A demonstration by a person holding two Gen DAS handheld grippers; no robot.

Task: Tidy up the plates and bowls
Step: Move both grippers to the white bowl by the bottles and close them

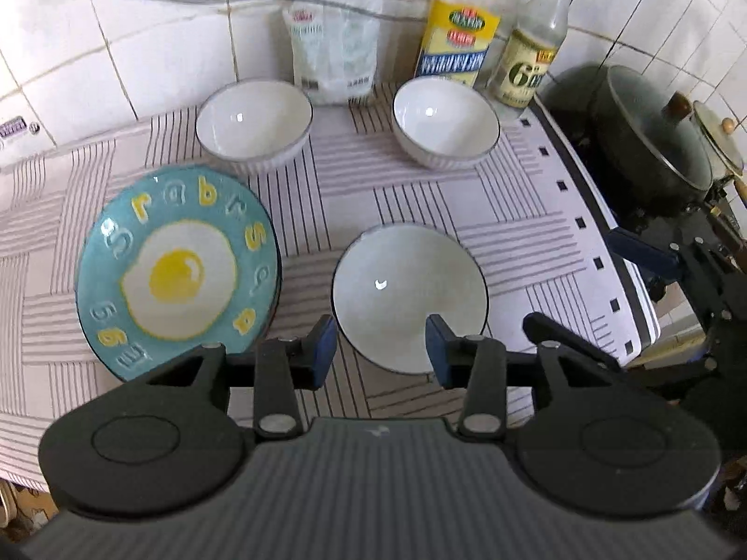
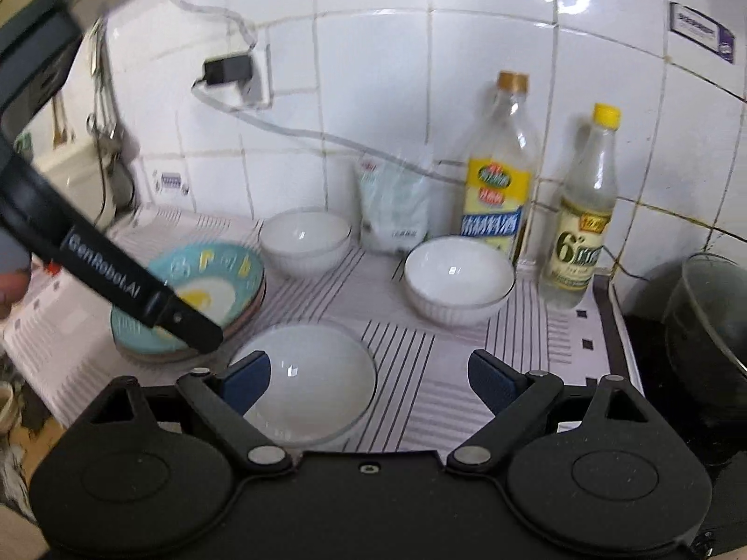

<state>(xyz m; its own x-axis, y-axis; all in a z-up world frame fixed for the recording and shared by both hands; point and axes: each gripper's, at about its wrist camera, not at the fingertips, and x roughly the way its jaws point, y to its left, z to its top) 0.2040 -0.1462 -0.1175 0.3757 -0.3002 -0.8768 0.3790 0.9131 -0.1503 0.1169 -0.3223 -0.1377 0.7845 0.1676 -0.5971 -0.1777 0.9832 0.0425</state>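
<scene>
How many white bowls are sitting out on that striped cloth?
3. One near bowl sits right ahead of the left hand-held gripper, one back-left bowl stands by the salt bag, one back-right bowl stands before the bottles. None looks hidden.

A clear plastic bottle with a yellow label [image 2: 500,172] stands against the white tiled wall [image 2: 383,93]. Just right of it stands a smaller clear bottle with a yellow cap [image 2: 583,214]; just left leans a white plastic packet [image 2: 394,205]. Farther left, a black plug [image 2: 226,70] sits in a wall socket. Beneath the bottle spreads a striped cloth [image 1: 420,200]. Well right sits a dark lidded pan [image 1: 653,135].
</scene>
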